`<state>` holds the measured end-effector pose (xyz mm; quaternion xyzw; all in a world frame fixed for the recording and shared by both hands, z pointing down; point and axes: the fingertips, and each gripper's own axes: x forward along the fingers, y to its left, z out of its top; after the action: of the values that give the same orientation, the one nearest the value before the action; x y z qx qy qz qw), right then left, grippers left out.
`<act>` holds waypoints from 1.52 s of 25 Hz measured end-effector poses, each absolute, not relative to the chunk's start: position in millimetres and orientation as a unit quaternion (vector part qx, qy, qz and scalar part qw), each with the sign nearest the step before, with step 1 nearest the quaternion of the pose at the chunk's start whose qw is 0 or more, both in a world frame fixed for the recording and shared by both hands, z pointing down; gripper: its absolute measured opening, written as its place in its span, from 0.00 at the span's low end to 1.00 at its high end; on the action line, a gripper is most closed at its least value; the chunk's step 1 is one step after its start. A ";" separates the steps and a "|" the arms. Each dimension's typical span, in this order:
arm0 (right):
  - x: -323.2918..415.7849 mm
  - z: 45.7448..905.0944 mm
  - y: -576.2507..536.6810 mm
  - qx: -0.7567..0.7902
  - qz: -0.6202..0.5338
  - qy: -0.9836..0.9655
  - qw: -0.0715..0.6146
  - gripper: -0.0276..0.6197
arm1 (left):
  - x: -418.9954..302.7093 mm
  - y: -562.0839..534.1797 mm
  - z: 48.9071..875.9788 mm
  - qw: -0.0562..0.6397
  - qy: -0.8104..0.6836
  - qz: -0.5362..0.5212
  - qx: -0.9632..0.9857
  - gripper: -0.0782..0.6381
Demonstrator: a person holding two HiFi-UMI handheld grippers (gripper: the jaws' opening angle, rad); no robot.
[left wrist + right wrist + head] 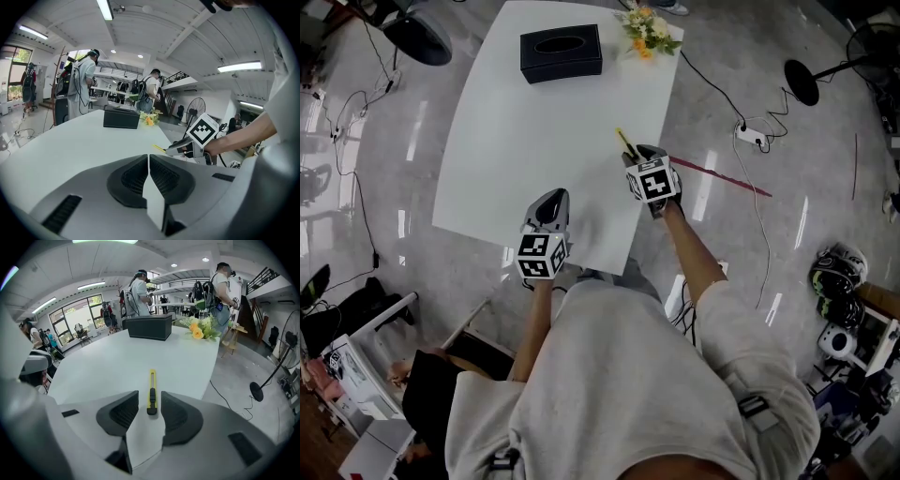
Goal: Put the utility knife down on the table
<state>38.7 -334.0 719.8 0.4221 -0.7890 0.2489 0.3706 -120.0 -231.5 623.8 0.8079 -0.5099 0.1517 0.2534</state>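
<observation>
The yellow and black utility knife (pixel 151 392) lies flat on the white table (pixel 112 362), pointing away from me. My right gripper (pixel 150 394) is open, one jaw on each side of the knife's black end with a gap on both sides. From the head view, the knife (pixel 627 143) rests near the table's right edge, just beyond the right gripper (pixel 645 156). My left gripper (pixel 553 195) hovers over the table's near edge, shut with nothing in it; its pads meet in the left gripper view (pixel 148 157). That view also shows the right gripper (pixel 180 148) and knife (pixel 158 148).
A dark tissue box (pixel 561 53) and a bunch of flowers (pixel 649 33) stand at the table's far end. Cables and a power strip (pixel 751 135) lie on the floor to the right, near a fan base (pixel 802 82). People stand beyond the table (pixel 140 289).
</observation>
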 end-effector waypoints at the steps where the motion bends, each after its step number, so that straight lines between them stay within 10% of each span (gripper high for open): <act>1: 40.7 716.5 -333.8 0.427 0.246 -0.789 0.367 0.30 | -119.8 -231.4 622.8 0.252 -0.509 0.151 0.809 0.15; 38: 78.7 573.1 -227.4 0.554 0.141 -0.797 0.193 0.09 | -115.3 -221.3 553.0 0.173 -0.482 0.110 0.852 0.15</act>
<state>78.7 -227.4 573.1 0.5543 -0.7973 0.1410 0.1930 -115.3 -221.3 553.0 0.8521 -0.4817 0.1099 0.1727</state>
